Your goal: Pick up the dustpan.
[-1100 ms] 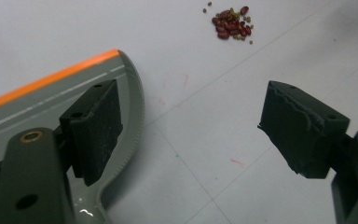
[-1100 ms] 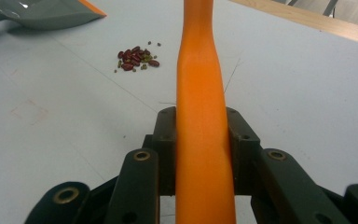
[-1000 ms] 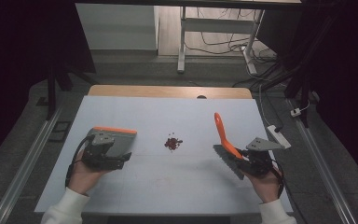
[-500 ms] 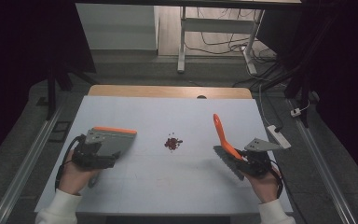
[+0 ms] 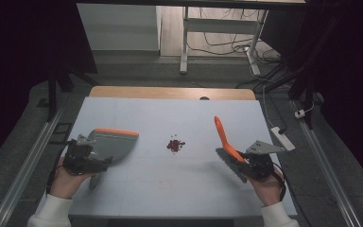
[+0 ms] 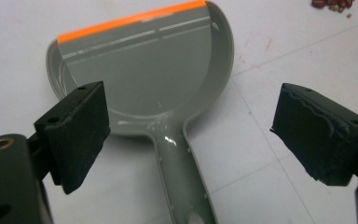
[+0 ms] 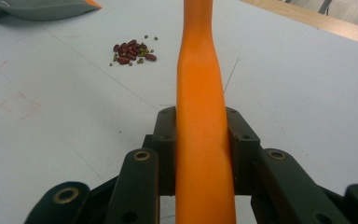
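A: High view first — the left gripper [image 5: 86, 158] is hovering at the near-left of the table [image 5: 170, 113], right over the grey dustpan [image 5: 113, 144]. Is it gripping yet?

B: Not gripping. Left gripper view is showing both jaws standing wide apart, with the dustpan handle [image 6: 182, 182] lying between them, untouched on either side. Handle is running straight toward the camera, pan mouth and orange lip [image 6: 130, 21] pointing away.

A: So the long axis is lining up with the gripper's own reach?

B: Looking that way. Judging from this, a drop and a squeeze across the handle is what is coming.

A: And the other side?

B: Right gripper [image 7: 200, 140] is clamping the orange brush handle [image 7: 200, 93] between its pads; high view is showing the brush [image 5: 227, 144] tilting up and away from the hand, bristles low near the table.

A: Where is the debris sitting?

B: Small heap of beans [image 5: 175, 145] mid-table, between the two tools. Pan mouth is facing roughly toward it from the left; brush is waiting well to its right. Left gripper is much the nearer one to the dustpan
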A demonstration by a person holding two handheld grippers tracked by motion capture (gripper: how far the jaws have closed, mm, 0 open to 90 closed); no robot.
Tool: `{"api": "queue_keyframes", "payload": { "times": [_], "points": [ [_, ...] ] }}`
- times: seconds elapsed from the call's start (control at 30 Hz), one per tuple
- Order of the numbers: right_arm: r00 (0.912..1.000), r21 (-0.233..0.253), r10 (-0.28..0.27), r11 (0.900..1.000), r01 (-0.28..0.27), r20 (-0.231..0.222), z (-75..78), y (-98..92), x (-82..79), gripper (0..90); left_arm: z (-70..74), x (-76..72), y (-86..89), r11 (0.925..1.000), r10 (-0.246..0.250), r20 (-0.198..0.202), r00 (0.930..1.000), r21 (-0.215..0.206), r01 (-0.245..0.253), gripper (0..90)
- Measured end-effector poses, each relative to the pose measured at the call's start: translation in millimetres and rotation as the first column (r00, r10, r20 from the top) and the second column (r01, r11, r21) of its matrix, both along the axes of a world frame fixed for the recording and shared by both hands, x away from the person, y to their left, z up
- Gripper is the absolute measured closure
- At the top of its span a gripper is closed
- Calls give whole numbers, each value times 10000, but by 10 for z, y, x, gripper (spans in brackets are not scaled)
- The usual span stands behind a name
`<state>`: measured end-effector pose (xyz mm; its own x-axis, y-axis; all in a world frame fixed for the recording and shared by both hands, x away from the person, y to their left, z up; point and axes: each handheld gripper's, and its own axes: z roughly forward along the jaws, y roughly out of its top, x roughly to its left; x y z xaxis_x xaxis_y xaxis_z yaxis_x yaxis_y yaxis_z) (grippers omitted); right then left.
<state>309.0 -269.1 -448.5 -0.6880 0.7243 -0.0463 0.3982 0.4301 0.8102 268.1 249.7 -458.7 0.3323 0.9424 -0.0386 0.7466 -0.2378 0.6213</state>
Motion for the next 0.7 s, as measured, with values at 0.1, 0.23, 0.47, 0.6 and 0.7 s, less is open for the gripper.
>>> {"api": "queue_keyframes", "payload": {
  "times": [0.1, 0.23, 0.47, 0.6, 0.7],
  "points": [
    [10000, 40, -35, 10000, 35, 14, 5, -10, -4, 702, -36, -20, 57, 9996, 250, -143, 9996, -136, -251, 118],
    [10000, -55, -9, 10000, 9, -16, -9, 5, 1, 702, -95, -12, 73, 9962, 587, -583, 9966, -613, -623, 118],
    [10000, -73, 20, 10000, -20, -52, -14, 33, -4, 702, -170, -10, 118, 9943, 765, -1075, 9913, -655, -838, 127],
    [10000, -141, 53, 9999, -54, -73, -28, 40, -1, 702, -253, 25, 121, 9950, 818, -1359, 9873, -465, -888, 128],
    [10000, -148, 55, 9999, -56, -79, -34, 43, 0, 702, -301, 48, 116, 9952, 823, -1490, 9854, -397, -892, 126]
  ]
}}
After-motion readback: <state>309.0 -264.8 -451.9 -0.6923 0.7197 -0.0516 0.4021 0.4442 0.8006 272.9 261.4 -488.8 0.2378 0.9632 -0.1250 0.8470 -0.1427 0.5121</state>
